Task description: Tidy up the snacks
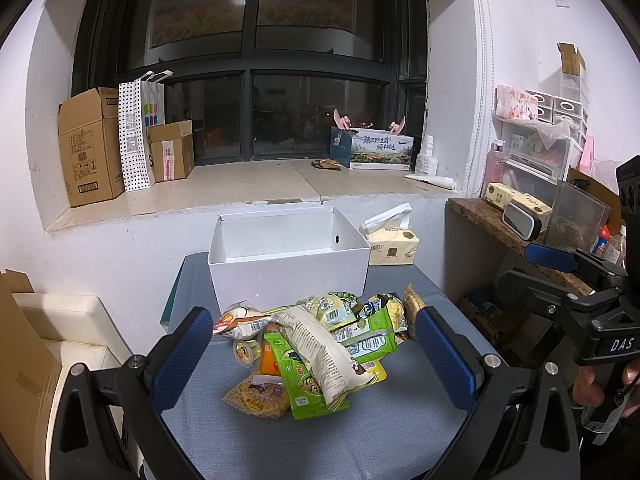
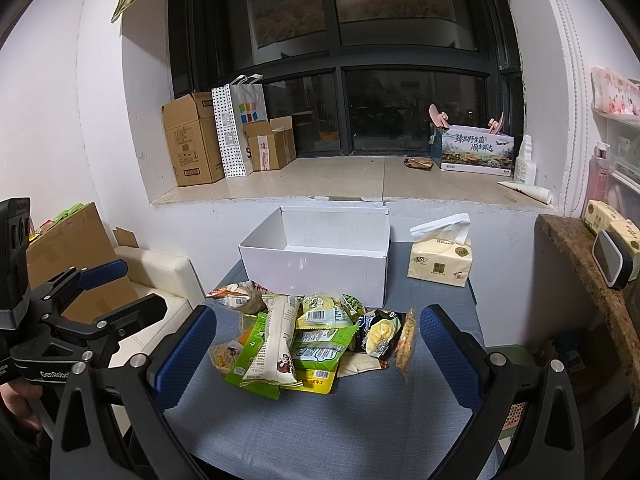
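Note:
A pile of snack packets (image 1: 316,344) lies on the blue-grey table (image 1: 360,432); it also shows in the right wrist view (image 2: 308,336). A long white packet (image 1: 320,350) lies on top, over green packets (image 2: 320,346). An open, empty white box (image 1: 288,254) stands behind the pile, also in the right wrist view (image 2: 320,258). My left gripper (image 1: 314,354) is open, held above the table's near side with the pile between its fingers in view. My right gripper (image 2: 316,354) is open and empty, likewise short of the pile. Each gripper shows in the other's view: the right (image 1: 560,276), the left (image 2: 104,284).
A tissue pack (image 1: 390,246) stands right of the box on the table. A stone windowsill (image 1: 240,188) behind holds cardboard boxes (image 1: 92,144), a dotted bag and a printed box. A brown shelf (image 1: 500,224) with containers is at right. A white seat (image 2: 156,276) is at left.

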